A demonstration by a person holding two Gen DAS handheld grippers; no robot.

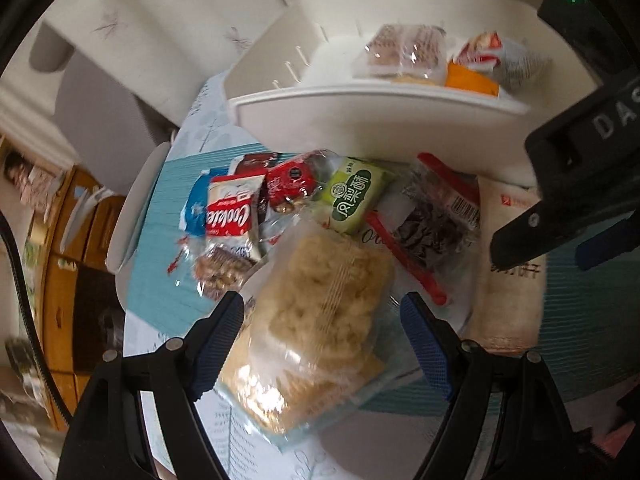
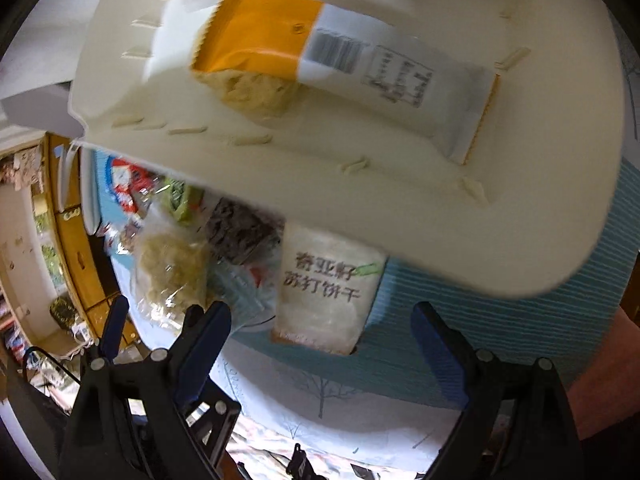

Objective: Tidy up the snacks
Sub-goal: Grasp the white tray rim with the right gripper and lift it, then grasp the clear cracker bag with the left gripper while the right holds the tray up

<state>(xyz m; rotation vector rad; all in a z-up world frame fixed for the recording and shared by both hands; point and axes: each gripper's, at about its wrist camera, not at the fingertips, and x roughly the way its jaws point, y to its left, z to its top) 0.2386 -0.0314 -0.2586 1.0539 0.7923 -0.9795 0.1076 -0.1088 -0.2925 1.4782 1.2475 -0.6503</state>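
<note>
The left gripper (image 1: 322, 316) stands wide, its blue pads either side of a clear noodle packet (image 1: 320, 320) in the lower middle, not pressing it. The right gripper (image 2: 322, 324) is also wide and empty, above a white cracker packet (image 2: 328, 292). The white bin (image 1: 360, 120) in the upper frame holds an orange-and-white packet (image 2: 340, 60), with more snacks (image 1: 280, 196) heaped on the blue mat (image 1: 160, 264).

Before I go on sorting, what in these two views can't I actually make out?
- Soda cracker pack: its top is hidden under the white bin's rim in the right wrist view.
- Bin contents: blurred in the left wrist view; labels unreadable.
- Orange-and-white bar: print too blurred to read.
- Dark snack packet: contents unclear through glare.
- Right gripper: cut off by the left view's edge.
</note>
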